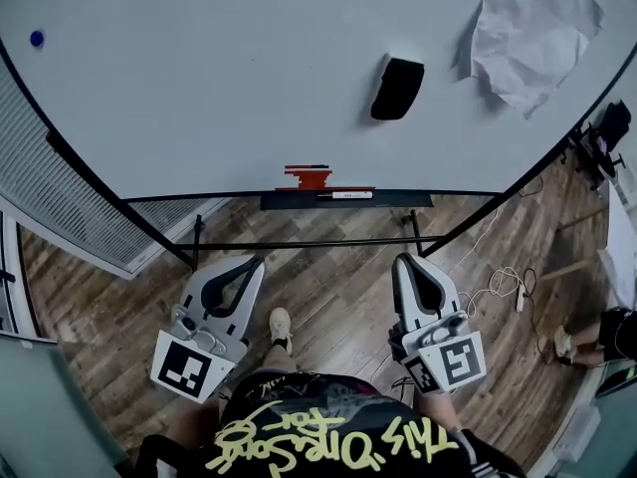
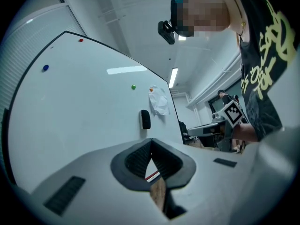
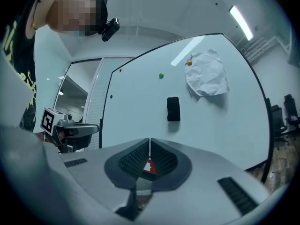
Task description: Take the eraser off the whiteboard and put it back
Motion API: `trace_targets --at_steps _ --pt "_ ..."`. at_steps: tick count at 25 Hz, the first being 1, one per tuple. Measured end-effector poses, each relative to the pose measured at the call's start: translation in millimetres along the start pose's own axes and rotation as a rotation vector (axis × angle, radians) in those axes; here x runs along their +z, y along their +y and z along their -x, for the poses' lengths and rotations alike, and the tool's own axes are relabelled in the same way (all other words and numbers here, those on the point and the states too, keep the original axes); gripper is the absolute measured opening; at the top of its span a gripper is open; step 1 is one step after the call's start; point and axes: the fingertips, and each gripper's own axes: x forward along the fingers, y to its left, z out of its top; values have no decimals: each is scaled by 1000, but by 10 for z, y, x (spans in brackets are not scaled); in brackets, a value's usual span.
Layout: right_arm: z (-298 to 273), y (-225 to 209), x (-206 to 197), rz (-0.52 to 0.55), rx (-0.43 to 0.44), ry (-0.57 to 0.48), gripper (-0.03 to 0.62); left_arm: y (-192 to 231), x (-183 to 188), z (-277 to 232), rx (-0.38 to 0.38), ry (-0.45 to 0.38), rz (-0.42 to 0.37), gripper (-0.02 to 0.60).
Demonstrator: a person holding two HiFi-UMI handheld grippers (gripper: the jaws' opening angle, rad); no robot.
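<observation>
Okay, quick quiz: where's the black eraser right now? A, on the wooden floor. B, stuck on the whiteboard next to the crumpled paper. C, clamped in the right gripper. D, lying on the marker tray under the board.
B: the eraser sits on the whiteboard just left of the crumpled paper, above the tray.

A smooth, glossy whiteboard (image 1: 199,88) carries a matt black eraser (image 1: 397,88) (felt-like, soft-looking) and a creased sheet of white paper (image 1: 532,33). The floor (image 1: 328,297) is grainy wood planking. The left claw (image 1: 247,263) and right claw (image 1: 408,260) are matt grey plastic with ribbed black pads (image 3: 133,161).
</observation>
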Motion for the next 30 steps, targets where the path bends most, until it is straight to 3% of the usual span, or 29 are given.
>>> trace_targets --at_steps 12,18,30 --pt "-716 -263 48 0 -59 -5 11 635 -72 -545 -58 6 9 8" --pt "-1036 -236 192 -21 -69 -67 11 932 -95 -677 -75 1 7 8" --pt "-1494 -214 258 -10 -121 -95 11 1388 -189 -867 -122 1 22 8"
